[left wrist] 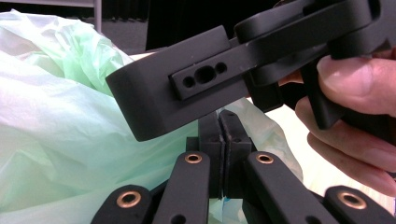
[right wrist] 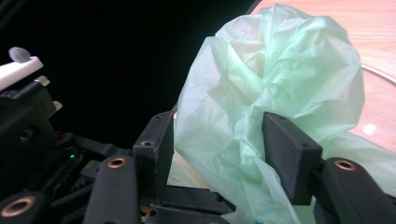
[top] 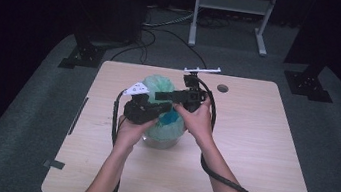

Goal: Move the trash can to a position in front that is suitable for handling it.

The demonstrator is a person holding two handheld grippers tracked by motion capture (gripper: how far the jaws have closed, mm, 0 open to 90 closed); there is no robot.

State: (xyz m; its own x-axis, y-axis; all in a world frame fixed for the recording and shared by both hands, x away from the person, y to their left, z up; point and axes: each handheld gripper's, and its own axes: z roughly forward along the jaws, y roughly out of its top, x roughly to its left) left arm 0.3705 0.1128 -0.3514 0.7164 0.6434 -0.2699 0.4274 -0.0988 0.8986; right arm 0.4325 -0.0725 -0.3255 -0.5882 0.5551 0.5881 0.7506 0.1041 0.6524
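Note:
A crumpled pale green plastic bag point(top: 160, 85) bulges from a clear round container point(top: 162, 143) mid-table, with something blue point(top: 171, 120) inside. My left gripper point(top: 169, 108) comes in from the near left. In the left gripper view its jaws point(left wrist: 223, 116) are pressed together on the bag's point(left wrist: 56, 140) thin film. My right gripper point(top: 158, 96) reaches leftwards across the top of the bag. In the right gripper view it point(right wrist: 223, 135) stands open, with a fold of the bag point(right wrist: 275, 79) between its pads point(right wrist: 289, 154), which do not squeeze it. One of its jaws crosses just above the left gripper's tips.
The wooden table point(top: 251, 153) has a round hole point(top: 222, 88) at the back. On the floor behind it stand a white frame point(top: 232, 3) and two black stand bases point(top: 83, 53) point(top: 309, 85). Cables trail from both grippers over the near half.

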